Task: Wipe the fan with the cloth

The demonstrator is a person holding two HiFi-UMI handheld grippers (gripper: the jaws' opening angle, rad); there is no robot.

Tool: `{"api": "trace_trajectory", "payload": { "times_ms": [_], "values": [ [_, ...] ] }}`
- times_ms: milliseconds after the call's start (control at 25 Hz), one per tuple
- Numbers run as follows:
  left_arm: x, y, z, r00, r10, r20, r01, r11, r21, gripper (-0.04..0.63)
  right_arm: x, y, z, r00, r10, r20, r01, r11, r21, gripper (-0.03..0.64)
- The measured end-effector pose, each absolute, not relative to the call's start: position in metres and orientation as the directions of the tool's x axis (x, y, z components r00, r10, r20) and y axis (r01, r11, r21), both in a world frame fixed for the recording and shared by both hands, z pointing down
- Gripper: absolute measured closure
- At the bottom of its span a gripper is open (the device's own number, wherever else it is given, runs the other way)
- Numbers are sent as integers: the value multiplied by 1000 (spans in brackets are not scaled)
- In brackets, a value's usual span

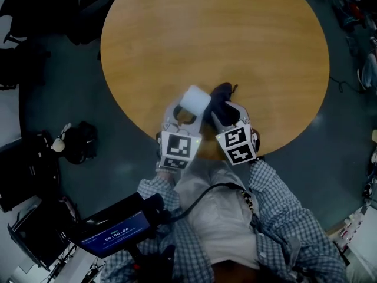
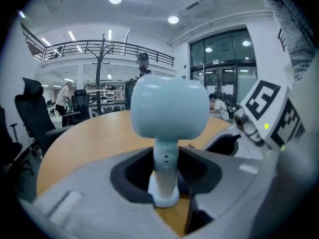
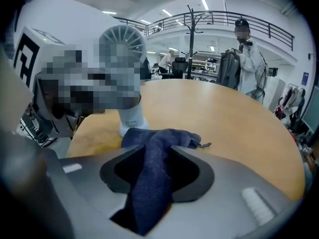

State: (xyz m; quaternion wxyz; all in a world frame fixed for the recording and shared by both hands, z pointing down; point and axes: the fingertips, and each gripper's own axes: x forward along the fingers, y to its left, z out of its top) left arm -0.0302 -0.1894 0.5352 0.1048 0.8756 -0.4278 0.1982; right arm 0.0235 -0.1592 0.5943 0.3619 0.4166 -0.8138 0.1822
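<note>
A small pale fan (image 1: 194,101) stands near the front edge of the round wooden table (image 1: 235,34). In the left gripper view the fan's head (image 2: 169,108) fills the middle, and its stem and foot sit between the jaw tips of my left gripper (image 2: 167,203), which is shut on it. My right gripper (image 1: 227,112) is just to the right. A dark blue cloth (image 3: 154,173) lies loosely along the gap of my right gripper (image 3: 149,218), with space on both sides; the jaws are open. The cloth's front end rests on the table beside the fan's foot (image 3: 130,121).
Black office chairs (image 1: 29,16) and a dark bag (image 1: 76,141) are on the floor to the left. A handheld unit with a lit screen (image 1: 112,232) hangs near my body. Across the table a person (image 3: 244,59) stands by a coat rack (image 3: 192,29).
</note>
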Motion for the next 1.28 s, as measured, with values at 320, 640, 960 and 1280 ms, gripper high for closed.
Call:
{"api": "trace_trajectory", "payload": {
  "times_ms": [320,640,960,1280],
  "values": [
    [-46,-185,513,533,-734,420,-803,-595,-20,454,28,-161,573,-486,-544,684,-830,533,-165,541],
    [-43,-172,450,551,-760,345,-790,-608,-79,454,40,-190,351,-630,-744,223,-754,519,-403,545],
    [-37,-158,418,559,-761,329,-756,-631,-173,454,-21,-165,270,-707,-697,121,-707,694,-136,544],
    [-50,-159,405,553,-786,276,-778,-606,-168,454,-63,-95,255,-820,-554,145,-568,819,-80,543]
  ]
}}
